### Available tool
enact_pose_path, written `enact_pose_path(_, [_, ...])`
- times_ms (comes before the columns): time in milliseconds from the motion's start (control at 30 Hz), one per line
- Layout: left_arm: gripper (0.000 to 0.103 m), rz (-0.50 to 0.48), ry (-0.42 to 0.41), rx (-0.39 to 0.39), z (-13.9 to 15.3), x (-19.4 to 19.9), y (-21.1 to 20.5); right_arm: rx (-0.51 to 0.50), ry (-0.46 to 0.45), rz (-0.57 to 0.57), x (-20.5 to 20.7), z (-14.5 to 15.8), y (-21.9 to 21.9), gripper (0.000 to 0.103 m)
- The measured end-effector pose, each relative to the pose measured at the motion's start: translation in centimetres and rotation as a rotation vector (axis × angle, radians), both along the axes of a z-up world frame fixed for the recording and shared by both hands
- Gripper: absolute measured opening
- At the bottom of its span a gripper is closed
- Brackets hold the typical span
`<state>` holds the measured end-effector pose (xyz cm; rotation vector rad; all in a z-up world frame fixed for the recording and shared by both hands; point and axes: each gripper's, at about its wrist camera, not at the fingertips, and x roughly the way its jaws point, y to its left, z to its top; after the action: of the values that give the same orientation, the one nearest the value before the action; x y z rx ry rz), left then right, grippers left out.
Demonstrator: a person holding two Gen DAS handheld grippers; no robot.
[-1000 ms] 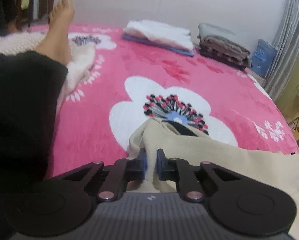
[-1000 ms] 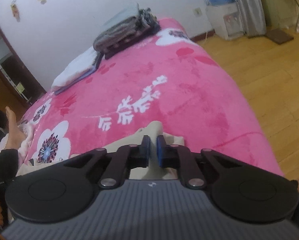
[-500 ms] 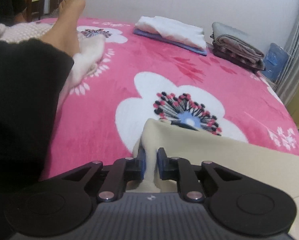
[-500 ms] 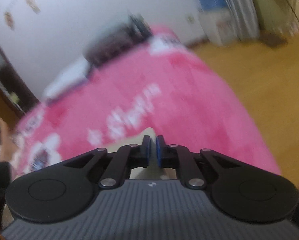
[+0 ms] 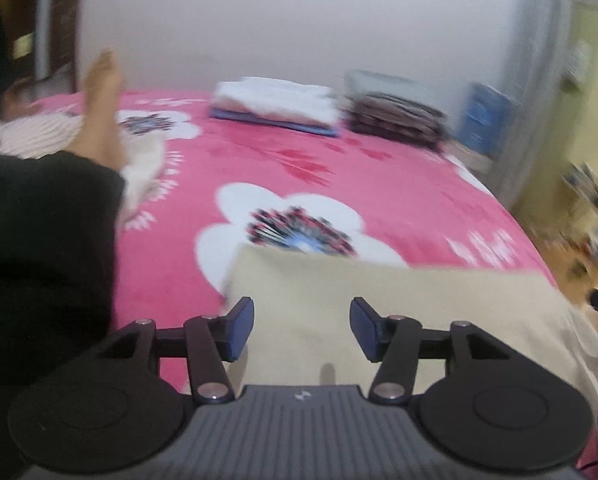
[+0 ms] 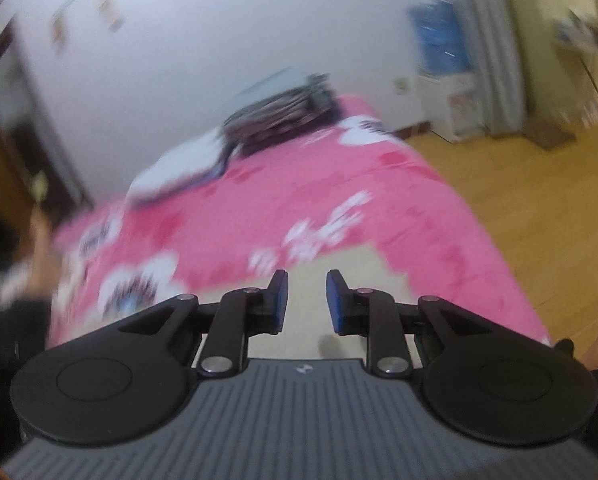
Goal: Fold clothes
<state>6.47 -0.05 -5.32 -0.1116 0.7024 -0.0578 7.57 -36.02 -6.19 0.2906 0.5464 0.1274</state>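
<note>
Left gripper [image 5: 301, 330]: jaws opening, wide gap, nothing pinched; beige garment [image 5: 379, 312] lies flat below, fold edge straight across pink floral blanket [image 5: 379, 184].

Right gripper [image 6: 306, 304]: jaws opening, narrower gap, pads clear of same beige cloth [image 6: 339, 260] beneath.

Risks:
- right pad may snag cloth on pull-away, narrow gap → fold drags open
- plush blanket grips fabric → corner creeps, edges misalign
- garment sits near bed edge → right side could slide off
- both views blurred; corner alignment unverifiable
</note>
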Motion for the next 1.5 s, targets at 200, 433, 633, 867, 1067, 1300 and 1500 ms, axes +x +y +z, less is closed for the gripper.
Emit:
enact_pose_path(200, [0.073,0.018,0.162,0.068,-5.8,0.0,-0.8,-0.259,0.170,0.009,-2.6,-3.8,4.9,0.021])
enact_pose_path(433, [0.083,0.061,0.191,0.023,-6.5,0.8,0.3,-0.200,0.214,-0.038,-1.8,-5.0,3.8,0.023])
enact_pose_path(633, [0.084,0.063,0.183,0.038,-6.5,0.4,0.1,-0.197,0.187,-0.048,-2.2,-5.6,4.1,0.023])
enact_pose_path(867, [0.086,0.067,0.185,0.038,-6.5,0.5,0.2,-0.198,0.174,-0.054,-2.6,-5.9,4.3,0.025])
enact_pose_path(1067, [0.087,0.075,0.185,0.048,-6.6,0.5,-0.1,-0.196,0.171,-0.052,-2.5,-6.0,4.3,0.029])
enact_pose_path(1300, [0.088,0.080,0.188,0.055,-6.6,0.5,-0.2,-0.202,0.166,-0.030,-2.6,-6.0,4.8,0.042])
enact_pose_path(1500, [0.089,0.083,0.189,0.058,-6.6,0.6,-0.3,-0.211,0.163,-0.027,-2.7,-6.0,5.0,0.045])
